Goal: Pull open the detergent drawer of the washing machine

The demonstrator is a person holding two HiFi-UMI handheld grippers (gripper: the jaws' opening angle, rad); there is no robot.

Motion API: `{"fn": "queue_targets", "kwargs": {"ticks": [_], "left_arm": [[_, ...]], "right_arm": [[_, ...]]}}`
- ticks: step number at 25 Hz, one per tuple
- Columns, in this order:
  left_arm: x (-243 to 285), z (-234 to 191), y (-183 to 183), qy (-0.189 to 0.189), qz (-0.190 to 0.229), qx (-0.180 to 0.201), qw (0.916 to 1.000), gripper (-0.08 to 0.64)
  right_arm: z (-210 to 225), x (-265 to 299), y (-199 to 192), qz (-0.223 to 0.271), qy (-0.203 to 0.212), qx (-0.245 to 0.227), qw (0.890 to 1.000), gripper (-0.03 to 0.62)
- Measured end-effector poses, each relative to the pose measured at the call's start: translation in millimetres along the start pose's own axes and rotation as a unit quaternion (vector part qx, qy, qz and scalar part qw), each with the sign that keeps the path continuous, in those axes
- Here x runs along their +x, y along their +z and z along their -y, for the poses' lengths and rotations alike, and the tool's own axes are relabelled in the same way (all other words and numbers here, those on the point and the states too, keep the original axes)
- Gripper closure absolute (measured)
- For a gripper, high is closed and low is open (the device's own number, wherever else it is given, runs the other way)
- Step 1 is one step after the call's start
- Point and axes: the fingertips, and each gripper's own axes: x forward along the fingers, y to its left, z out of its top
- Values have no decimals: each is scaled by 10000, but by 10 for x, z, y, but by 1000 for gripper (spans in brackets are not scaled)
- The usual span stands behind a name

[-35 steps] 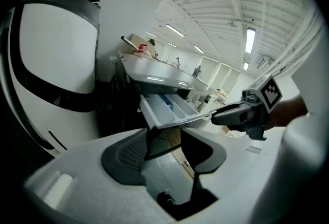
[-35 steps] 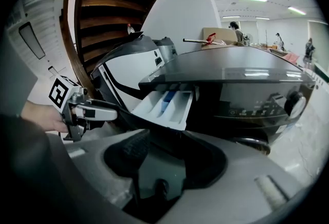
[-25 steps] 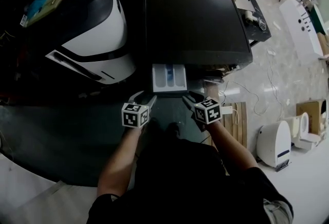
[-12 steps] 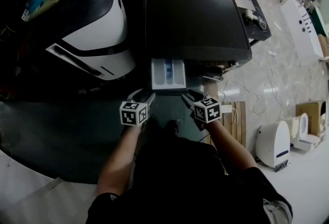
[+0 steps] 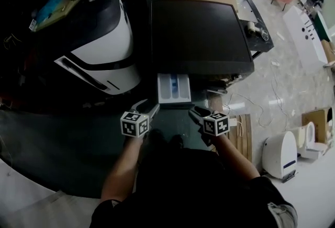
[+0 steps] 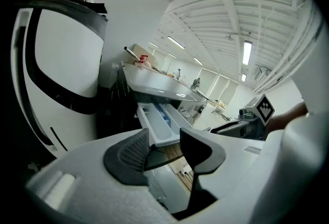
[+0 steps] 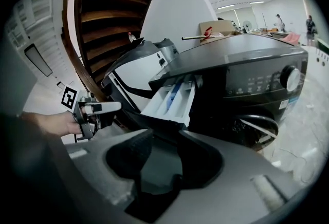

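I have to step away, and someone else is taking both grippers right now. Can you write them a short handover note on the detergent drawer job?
Left gripper: jaws apart with nothing between them, held low in front of the drawer's left corner.
Right gripper: jaws apart and empty, held off the drawer's right corner.
Detergent drawer: pulled out from the top left of the dark washing machine, with its compartments showing.
Done: the drawer is open.
Left: the pull looks finished. Neither gripper is gripping the drawer.
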Motion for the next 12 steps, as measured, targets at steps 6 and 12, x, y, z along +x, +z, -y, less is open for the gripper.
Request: {"fn": "queue_targets", "kwargs": {"ticks": [6,12], "left_arm": [[-76,-149,217,51,77,150,9998,379],[-124,-316,537,85,222,376,9990,400]], "right_arm": [[64,-88,302,390,-331,-49,9987,437],[12,-11,833,843,-489,-197,9950,437]]}}
